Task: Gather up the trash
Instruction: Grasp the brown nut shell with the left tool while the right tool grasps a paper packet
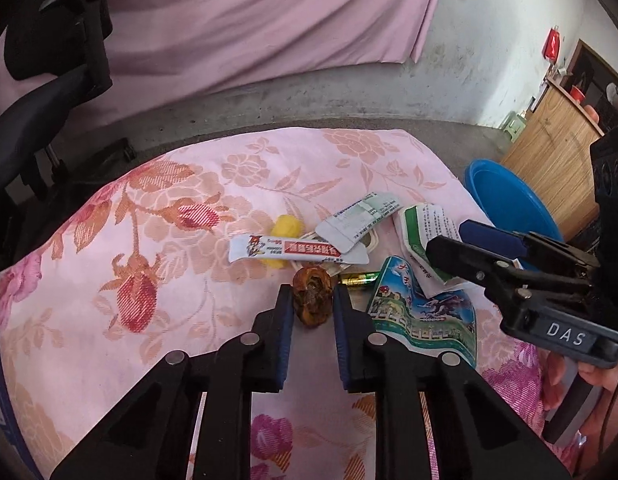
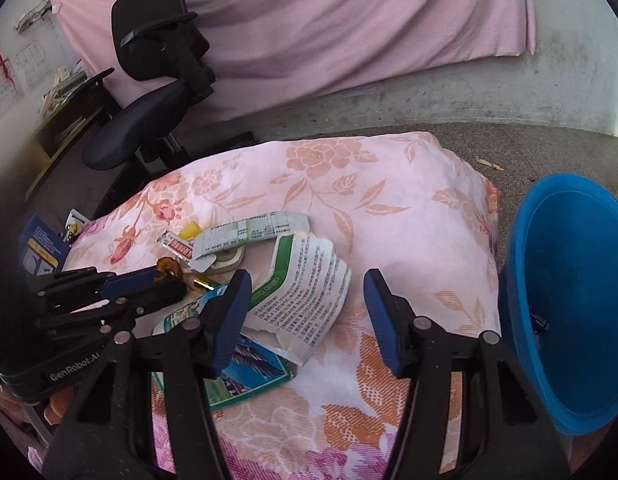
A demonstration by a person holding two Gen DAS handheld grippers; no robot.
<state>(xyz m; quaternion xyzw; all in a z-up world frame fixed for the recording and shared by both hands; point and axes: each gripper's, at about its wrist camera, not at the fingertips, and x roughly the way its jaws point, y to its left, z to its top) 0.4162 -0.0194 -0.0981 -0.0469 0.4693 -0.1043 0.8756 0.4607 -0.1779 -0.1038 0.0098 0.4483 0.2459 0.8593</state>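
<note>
Left black tongs with blue pads [image 1: 312, 300] sit closed around one crumpled amber-brown plastic wrapper [image 1: 312, 299], which is pinched between the pads above the pink floral cloth [image 1: 149, 248]. Ahead lie one white-and-red sachet [image 1: 293, 254], one yellow lump [image 1: 287, 227], one green-and-gold battery [image 1: 359, 279], two printed white paper wrappers and one colourful picture packet [image 1: 425, 316]

Right black tongs with blue pads [image 2: 305, 316] gape wide, gripping nothing, over the torn green-edged white paper wrapper [image 2: 305, 284]; their left pad is just beside its edge. One round blue plastic basin [image 2: 569, 300] stands right of the cloth
</note>
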